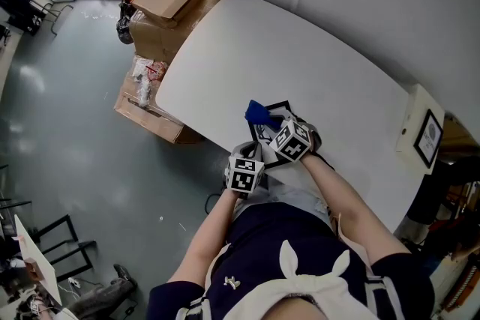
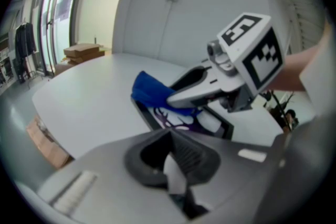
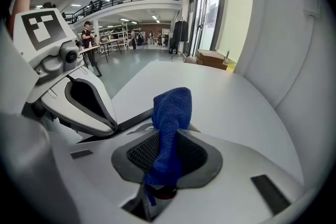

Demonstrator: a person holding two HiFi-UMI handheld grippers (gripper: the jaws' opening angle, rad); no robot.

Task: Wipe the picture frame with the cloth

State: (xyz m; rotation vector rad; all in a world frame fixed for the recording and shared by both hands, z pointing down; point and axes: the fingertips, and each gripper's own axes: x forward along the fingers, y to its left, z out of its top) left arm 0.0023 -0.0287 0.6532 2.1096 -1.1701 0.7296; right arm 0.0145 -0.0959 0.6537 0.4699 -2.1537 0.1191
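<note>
Cloth [image 3: 169, 113] pinched in R gripper [image 3: 165, 162] over picture frame [image 2: 181, 122]; L gripper [image 2: 173, 165] closed; boxes [image 1: 165, 0] nearby.

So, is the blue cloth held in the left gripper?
No, the right gripper view shows the blue cloth pinched between the jaws of the right gripper.
</note>
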